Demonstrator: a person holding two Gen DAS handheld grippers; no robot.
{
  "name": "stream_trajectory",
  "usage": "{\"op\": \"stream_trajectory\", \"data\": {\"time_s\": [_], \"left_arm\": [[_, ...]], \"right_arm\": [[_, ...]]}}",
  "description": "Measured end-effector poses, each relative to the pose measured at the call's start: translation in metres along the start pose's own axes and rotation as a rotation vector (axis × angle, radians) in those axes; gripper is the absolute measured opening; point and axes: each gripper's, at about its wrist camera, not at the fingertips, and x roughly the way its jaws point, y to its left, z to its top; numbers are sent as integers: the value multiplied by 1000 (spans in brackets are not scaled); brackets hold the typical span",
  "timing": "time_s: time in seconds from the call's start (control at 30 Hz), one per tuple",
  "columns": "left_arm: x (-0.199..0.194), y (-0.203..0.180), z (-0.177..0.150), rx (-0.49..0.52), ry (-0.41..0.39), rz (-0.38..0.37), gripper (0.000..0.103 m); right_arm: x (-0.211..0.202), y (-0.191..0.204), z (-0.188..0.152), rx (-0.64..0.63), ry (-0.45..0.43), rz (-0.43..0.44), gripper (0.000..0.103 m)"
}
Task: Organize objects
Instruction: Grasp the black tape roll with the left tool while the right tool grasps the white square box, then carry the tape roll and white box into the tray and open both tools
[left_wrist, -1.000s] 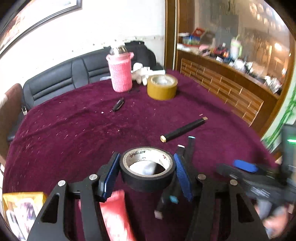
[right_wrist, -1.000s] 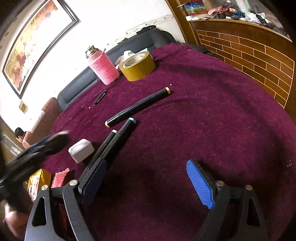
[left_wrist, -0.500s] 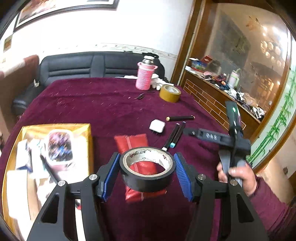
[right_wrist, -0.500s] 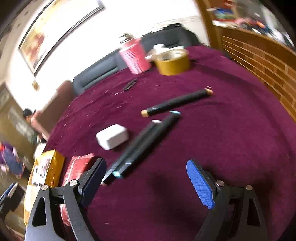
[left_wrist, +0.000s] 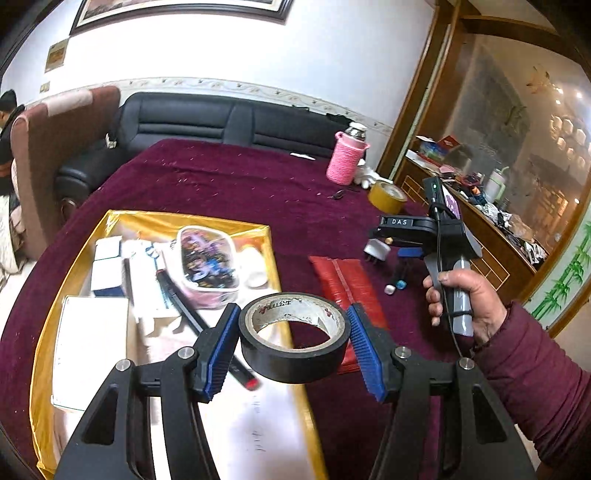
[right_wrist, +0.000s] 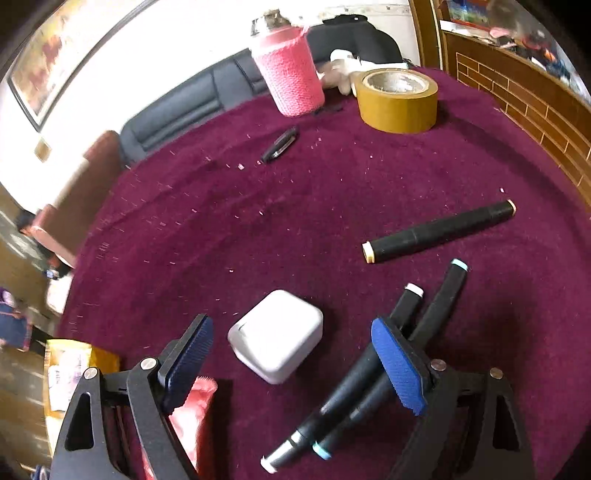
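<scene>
My left gripper (left_wrist: 291, 332) is shut on a black tape roll (left_wrist: 295, 365), held in the air over the right edge of a gold box (left_wrist: 273, 240) that holds several items. My right gripper (right_wrist: 291, 347) stands open and points down at the maroon tablecloth. A white plug adapter (right_wrist: 277, 334) lies between its fingers, untouched. Two black markers (right_wrist: 424, 314) lie side by side under its right finger (right_wrist: 399, 365). A third black marker (right_wrist: 439, 230) lies farther off. In the left wrist view a hand (left_wrist: 461, 299) holds the right gripper's handle.
A red pouch (left_wrist: 343, 280) lies between the gold box and the adapter. At the table's far side stand a pink-sleeved bottle (right_wrist: 290, 74) and a brown tape roll (right_wrist: 399, 99), with a small black clip (right_wrist: 279, 144) nearby. A black sofa (left_wrist: 207, 122) lies behind the table.
The left gripper has swung left with the tape roll, from above the markers to over the gold box. The right gripper has moved left, so the adapter now lies between its fingers.
</scene>
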Motion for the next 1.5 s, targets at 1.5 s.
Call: {"op": "stream_trajectory", "data": {"time_s": [1.5], "left_arm": [[-63,69,-73,-104,-8,171,58]], "right_arm": [[-98,184,-177,-369,108,502,59]]}}
